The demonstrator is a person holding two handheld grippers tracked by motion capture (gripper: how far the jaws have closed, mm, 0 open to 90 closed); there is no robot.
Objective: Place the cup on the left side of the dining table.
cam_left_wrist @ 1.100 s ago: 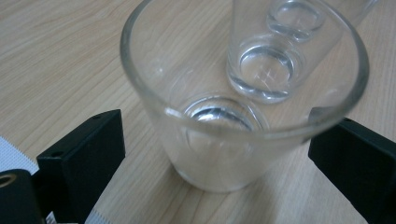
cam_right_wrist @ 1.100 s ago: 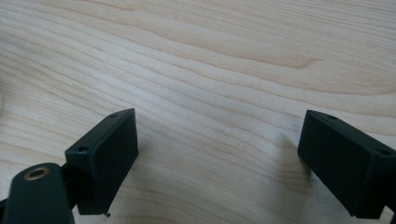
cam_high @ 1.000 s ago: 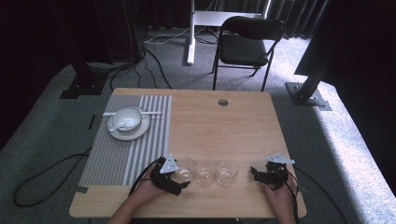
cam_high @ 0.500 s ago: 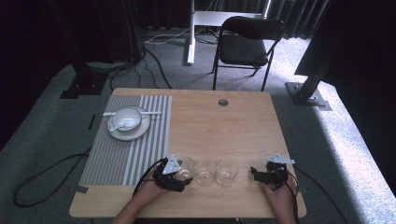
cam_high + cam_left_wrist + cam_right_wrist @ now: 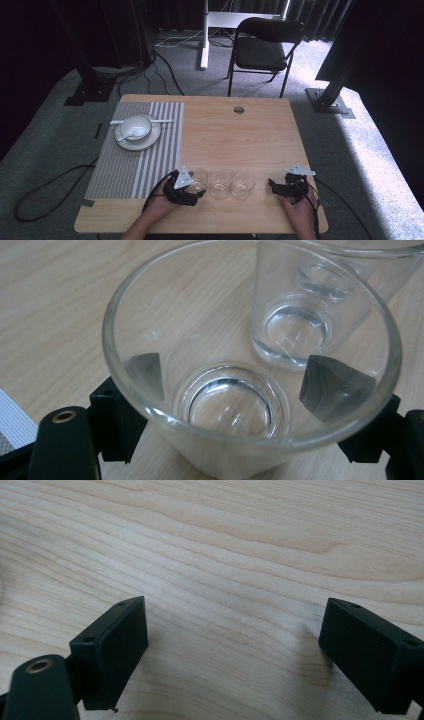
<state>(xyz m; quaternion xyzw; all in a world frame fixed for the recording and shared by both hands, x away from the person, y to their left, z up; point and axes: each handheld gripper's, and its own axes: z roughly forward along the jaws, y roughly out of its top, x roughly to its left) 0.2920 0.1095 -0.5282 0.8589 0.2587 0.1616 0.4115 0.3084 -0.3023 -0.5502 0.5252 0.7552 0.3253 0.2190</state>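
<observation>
At the near edge of the wooden table we see our left gripper, at about 7 o'clock from the table's middle. Its jaws have just been closing, and they now press on both sides of the leftmost glass tumbler. In the left gripper view that tumbler stands upright between the two black pads, which show through its clear wall, one at 9 o'clock and one at 3 o'clock of its base.

Just beside it, at 3 o'clock, stands a second tumbler, and just beyond that a third tumbler, all three in a row along the near edge. We cannot tell whether they touch.

Well apart, at about 5 o'clock from the table's middle, our right gripper rests low over bare wood. In the right gripper view its jaws stand wide apart with nothing between them.

Farther off, at 10 o'clock, a striped placemat carries a white plate with a white bowl and a spoon in the bowl. Beyond the far edge, at 12 o'clock, stands a black chair.
</observation>
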